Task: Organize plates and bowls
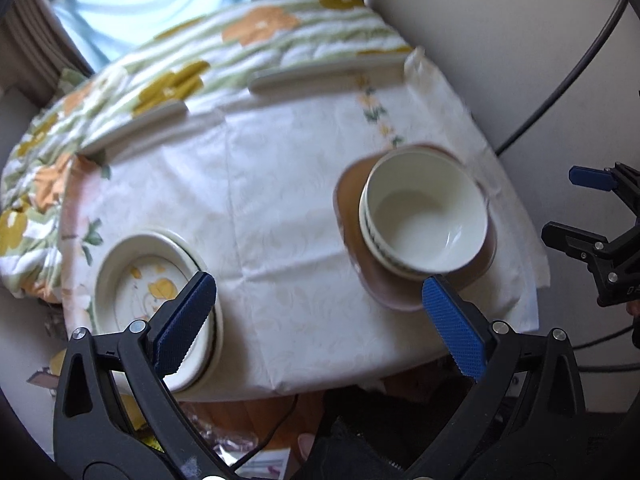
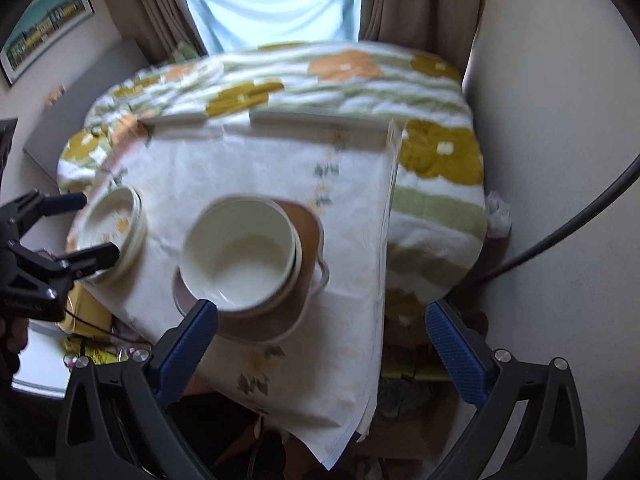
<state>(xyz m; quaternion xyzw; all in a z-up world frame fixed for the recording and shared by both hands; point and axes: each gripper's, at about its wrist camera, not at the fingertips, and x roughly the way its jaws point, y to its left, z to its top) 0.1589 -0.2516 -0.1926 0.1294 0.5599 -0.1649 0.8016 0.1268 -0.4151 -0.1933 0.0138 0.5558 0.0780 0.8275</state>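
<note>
A stack of white bowls (image 1: 426, 216) sits on a brown square plate (image 1: 404, 288) at the right of the table; both show in the right wrist view, the bowls (image 2: 240, 252) on the plate (image 2: 308, 236). A stack of cream plates with a yellow flower print (image 1: 152, 280) lies at the table's left front edge, also in the right wrist view (image 2: 116, 228). My left gripper (image 1: 320, 320) is open and empty above the table's front edge, between the two stacks. My right gripper (image 2: 320, 344) is open and empty, its left finger just in front of the bowls.
The small table has a white cloth (image 1: 260, 184) with a faint leaf print. Behind it lies a bed with a flowered blanket (image 2: 436, 152). A wall and a black cable (image 1: 560, 92) are at the right. Clutter lies on the floor under the table's front edge (image 2: 96, 352).
</note>
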